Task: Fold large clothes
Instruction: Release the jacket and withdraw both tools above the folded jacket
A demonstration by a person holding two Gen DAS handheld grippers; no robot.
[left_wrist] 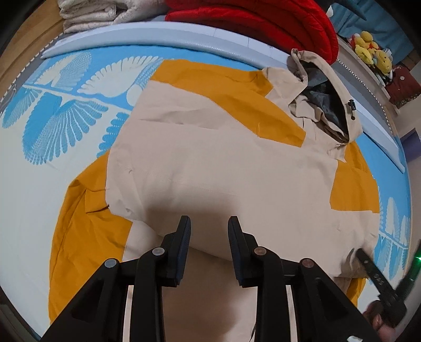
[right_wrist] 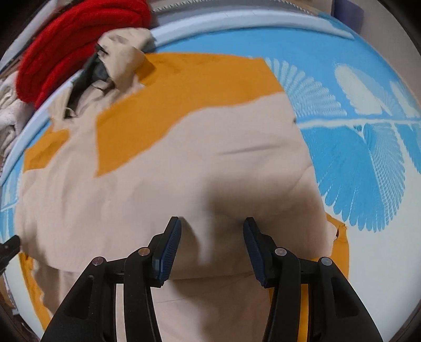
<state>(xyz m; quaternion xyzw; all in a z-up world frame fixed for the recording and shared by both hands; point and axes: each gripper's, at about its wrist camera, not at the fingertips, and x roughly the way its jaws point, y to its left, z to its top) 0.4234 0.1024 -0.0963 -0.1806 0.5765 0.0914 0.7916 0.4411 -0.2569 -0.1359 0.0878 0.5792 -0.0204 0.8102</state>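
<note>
Beige-and-mustard jacket [left_wrist: 210, 163] (grey-lined hood) on blue-and-white feather-print sheet [left_wrist: 60, 118].

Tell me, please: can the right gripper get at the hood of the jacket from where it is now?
Probably yes, though not at once. The right gripper hangs open over the beige body of the jacket, and the hood lies at the far end beside the red blanket. Nothing blocks the way across the fabric.

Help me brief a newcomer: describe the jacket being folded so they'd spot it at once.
Start from the bed sheet, blue with white feather prints. The jacket lies spread across its middle, hood toward the red blanket. Unlike that plain blanket and the cream stack, it has beige and mustard panels.
</note>
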